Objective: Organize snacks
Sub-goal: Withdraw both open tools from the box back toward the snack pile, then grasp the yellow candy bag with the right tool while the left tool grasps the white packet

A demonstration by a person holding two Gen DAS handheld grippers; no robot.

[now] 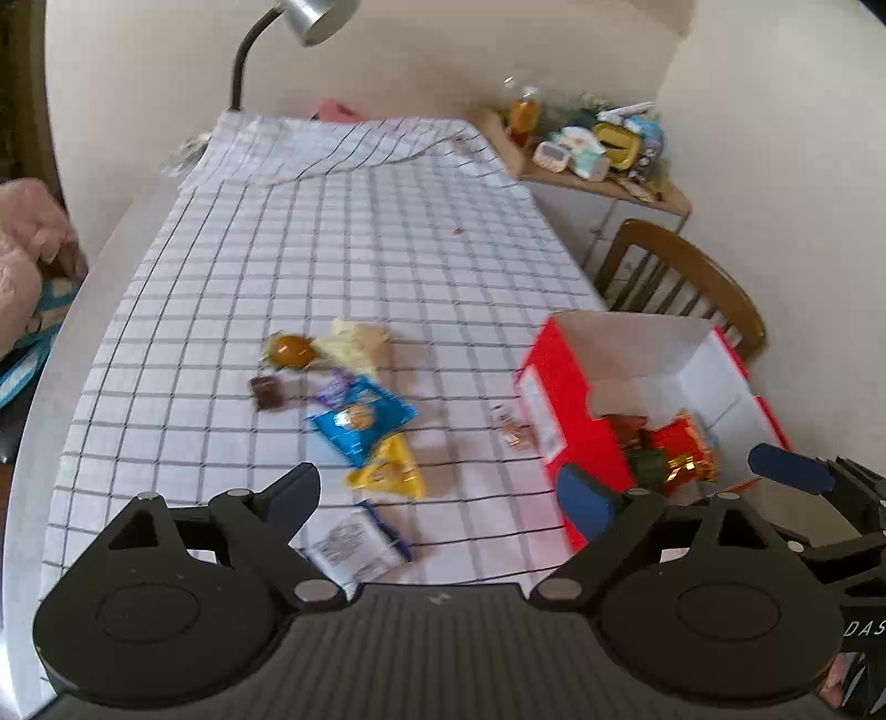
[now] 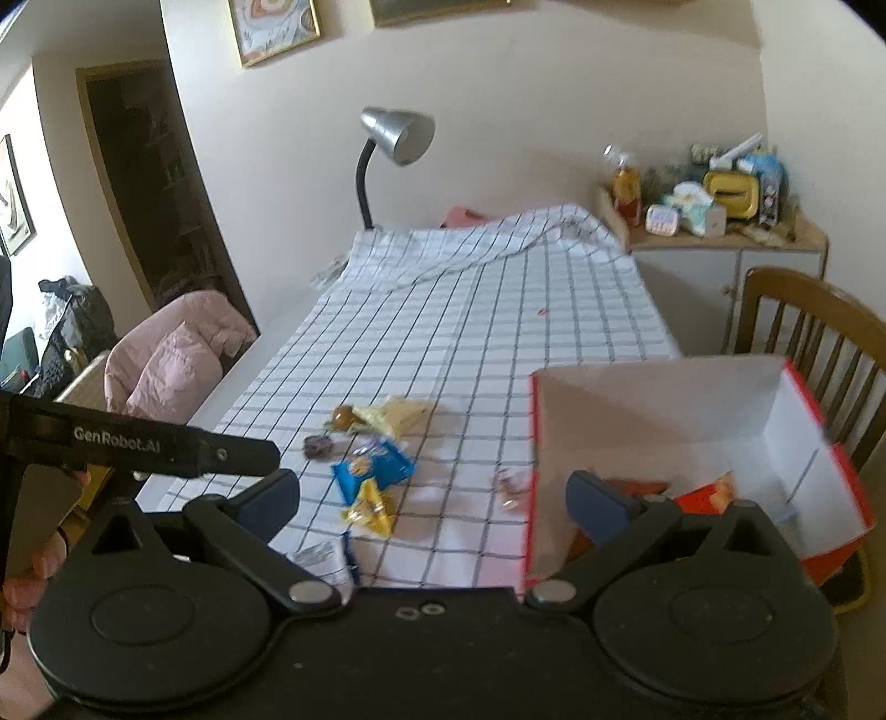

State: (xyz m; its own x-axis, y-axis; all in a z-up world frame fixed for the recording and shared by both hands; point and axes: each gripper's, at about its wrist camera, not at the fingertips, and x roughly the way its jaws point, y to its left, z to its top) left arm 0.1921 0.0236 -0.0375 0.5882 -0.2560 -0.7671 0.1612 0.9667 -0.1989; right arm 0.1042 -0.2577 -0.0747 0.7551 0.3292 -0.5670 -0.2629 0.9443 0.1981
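We hold both the left gripper (image 1: 437, 487) and right gripper (image 2: 432, 493) wide and empty; loose snacks (image 1: 360, 421) await the red box (image 1: 576, 399) at the table's (image 1: 432, 266) right edge.

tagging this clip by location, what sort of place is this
Most likely a home dining or living room. A long table under a checked tablecloth has a wooden chair beside it, a desk lamp at its far end, framed pictures on the wall and a cluttered sideboard.
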